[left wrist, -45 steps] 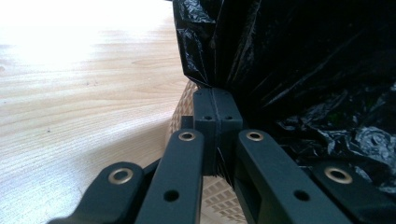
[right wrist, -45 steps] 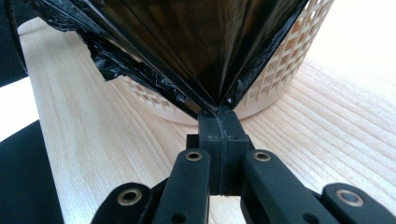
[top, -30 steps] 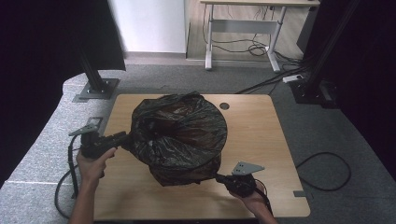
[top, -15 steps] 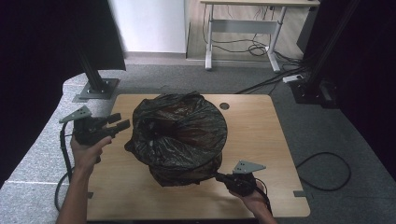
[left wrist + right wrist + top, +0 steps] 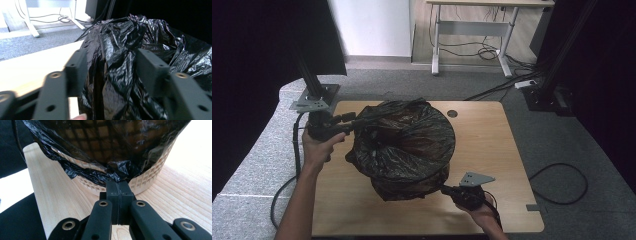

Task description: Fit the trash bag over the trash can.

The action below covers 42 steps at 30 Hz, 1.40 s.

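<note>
A black bin bag (image 5: pixel 407 145) is draped over a white lattice basket (image 5: pixel 150 177) on the wooden table (image 5: pixel 492 150). My left gripper (image 5: pixel 353 120) is level with the bag's upper left rim. Its jaws have just been closing and stand apart with a bunched fold of the bag (image 5: pixel 120 37) between them (image 5: pixel 111 67); I see no firm pinch. At the bag's near right side my right gripper (image 5: pixel 444 189) lies low on the table. It (image 5: pixel 119 182) is shut on the bag's (image 5: pixel 100 135) bottom hem, just in front of the basket wall.
A round cable hole (image 5: pixel 452 113) sits behind the bag. A metal stand's base plate (image 5: pixel 314 97) is at the table's back-left corner. Bare wood (image 5: pixel 482 135) stretches right of the bag. A desk frame (image 5: pixel 472 30) and cables lie on the floor beyond.
My left gripper let go of the bag's left side, pulled away, then rose and moved in to the bag's upper left rim. The right gripper stayed put.
</note>
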Each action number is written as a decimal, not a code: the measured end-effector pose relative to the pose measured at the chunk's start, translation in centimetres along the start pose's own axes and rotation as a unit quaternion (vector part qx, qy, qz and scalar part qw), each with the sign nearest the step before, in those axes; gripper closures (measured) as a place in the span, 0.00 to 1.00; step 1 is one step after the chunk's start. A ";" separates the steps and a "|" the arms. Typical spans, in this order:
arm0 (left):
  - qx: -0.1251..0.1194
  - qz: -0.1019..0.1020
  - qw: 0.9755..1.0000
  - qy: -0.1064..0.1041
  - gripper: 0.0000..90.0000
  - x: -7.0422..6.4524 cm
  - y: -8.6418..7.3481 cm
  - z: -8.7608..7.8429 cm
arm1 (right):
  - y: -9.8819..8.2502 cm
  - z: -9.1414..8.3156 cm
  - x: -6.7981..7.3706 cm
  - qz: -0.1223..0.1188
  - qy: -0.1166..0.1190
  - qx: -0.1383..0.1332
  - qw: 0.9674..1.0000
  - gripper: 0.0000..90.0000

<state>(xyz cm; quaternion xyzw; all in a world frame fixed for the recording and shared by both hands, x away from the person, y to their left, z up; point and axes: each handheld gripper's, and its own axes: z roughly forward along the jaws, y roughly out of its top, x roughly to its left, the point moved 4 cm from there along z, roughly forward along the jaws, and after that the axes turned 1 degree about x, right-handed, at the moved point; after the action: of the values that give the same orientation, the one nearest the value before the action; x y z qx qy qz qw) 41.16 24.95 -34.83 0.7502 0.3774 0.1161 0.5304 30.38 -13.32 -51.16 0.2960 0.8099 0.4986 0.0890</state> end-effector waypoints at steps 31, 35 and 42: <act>0.015 -0.069 0.997 0.029 1.00 3.5 -0.6 4.0 | -0.5 0.5 0.7 -0.015 0.013 0.016 1.000 0.99; 0.050 -0.067 0.996 0.031 1.00 3.5 -1.9 6.3 | -0.6 0.6 0.7 -0.017 0.014 0.012 1.000 0.99; 0.089 -0.064 0.994 0.024 1.00 3.3 -4.1 8.4 | -0.8 0.6 0.8 -0.021 0.017 0.013 1.000 0.99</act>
<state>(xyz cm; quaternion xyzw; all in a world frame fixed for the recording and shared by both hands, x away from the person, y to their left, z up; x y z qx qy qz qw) 46.44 21.97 -42.69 0.7654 0.4462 0.0660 0.4591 29.69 -12.69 -51.99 0.2711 0.8240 0.4907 0.0815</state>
